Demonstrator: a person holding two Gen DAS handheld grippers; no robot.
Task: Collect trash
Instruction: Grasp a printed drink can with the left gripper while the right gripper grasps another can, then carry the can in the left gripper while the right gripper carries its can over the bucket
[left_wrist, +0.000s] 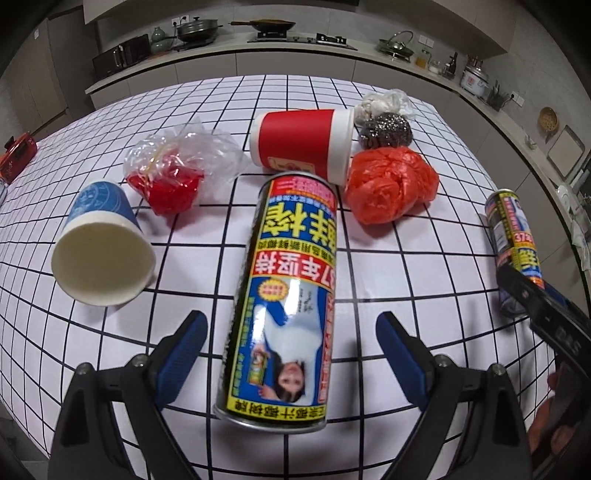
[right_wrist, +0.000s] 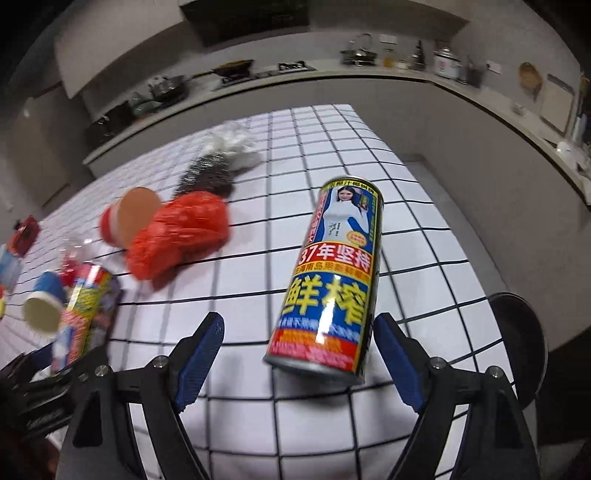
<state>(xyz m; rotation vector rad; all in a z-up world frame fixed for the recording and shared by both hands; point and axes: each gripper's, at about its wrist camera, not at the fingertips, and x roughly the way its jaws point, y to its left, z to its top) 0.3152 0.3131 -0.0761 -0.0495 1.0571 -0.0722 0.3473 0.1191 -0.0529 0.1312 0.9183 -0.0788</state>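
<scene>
A tall printed drink can (left_wrist: 284, 299) lies on the checkered tablecloth between the fingers of my open left gripper (left_wrist: 291, 332), which does not touch it. A second printed can (right_wrist: 332, 280) lies between the fingers of my open right gripper (right_wrist: 297, 332); it also shows at the right in the left wrist view (left_wrist: 515, 236). Other trash lies beyond: a blue paper cup (left_wrist: 101, 247) on its side, a clear bag with red plastic (left_wrist: 173, 173), a red paper cup (left_wrist: 303, 142) on its side, an orange bag (left_wrist: 391, 184), a steel scourer (left_wrist: 386, 131) and a white crumpled bag (left_wrist: 386, 101).
The table (left_wrist: 424, 280) has a white cloth with a black grid. Its right edge is close to the right can. A round black object (right_wrist: 521, 339) sits at the table's right edge. A kitchen counter (left_wrist: 295, 51) with pots and appliances runs behind.
</scene>
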